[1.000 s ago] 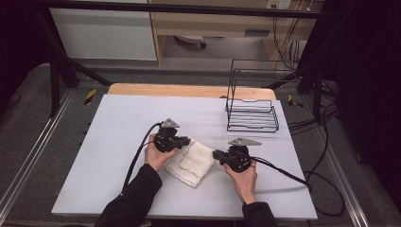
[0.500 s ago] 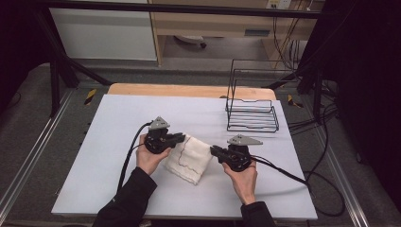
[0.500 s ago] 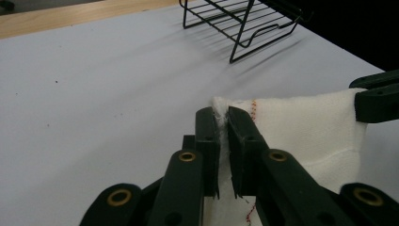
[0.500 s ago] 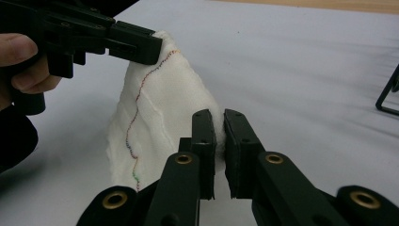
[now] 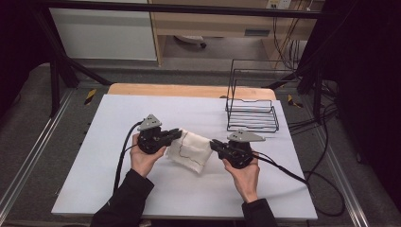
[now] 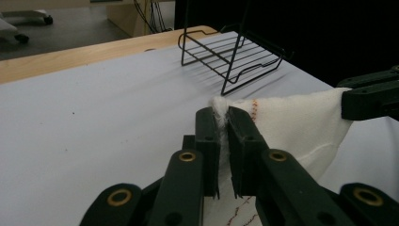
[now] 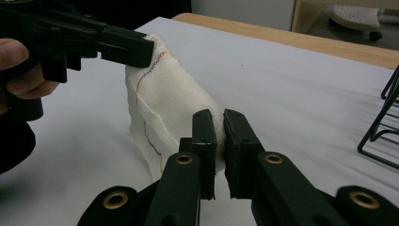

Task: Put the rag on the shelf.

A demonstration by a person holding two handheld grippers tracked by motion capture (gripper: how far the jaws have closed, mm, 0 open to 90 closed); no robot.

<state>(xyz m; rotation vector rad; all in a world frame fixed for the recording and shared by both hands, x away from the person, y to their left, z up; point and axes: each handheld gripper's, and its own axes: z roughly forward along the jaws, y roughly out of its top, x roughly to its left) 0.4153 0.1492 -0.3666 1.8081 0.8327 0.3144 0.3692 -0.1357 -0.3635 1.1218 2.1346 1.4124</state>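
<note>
Your left gripper (image 5: pixel 176 135) has its jaws nearly closed, with only a thin fold of the white cloth (image 5: pixel 190 150) pinched between the pads; in the left gripper view (image 6: pixel 223 123) the cloth bunches up at the tips and spreads away from them toward the other tool. Your right gripper (image 5: pixel 213 144) is closed down just as far on the opposite corner of the cloth, and in the right gripper view (image 7: pixel 219 126) the fabric is squeezed into the narrow slot between its two black pads. The cloth hangs stretched between your two grippers, folded, with a dark stitched line running across it. It sits in front of the wire rack (image 5: pixel 252 109), toward you and a little to its left, near the middle of the white table (image 5: pixel 94 142). Its lower edge sags toward the tabletop; whether it touches is hard to tell.
</note>
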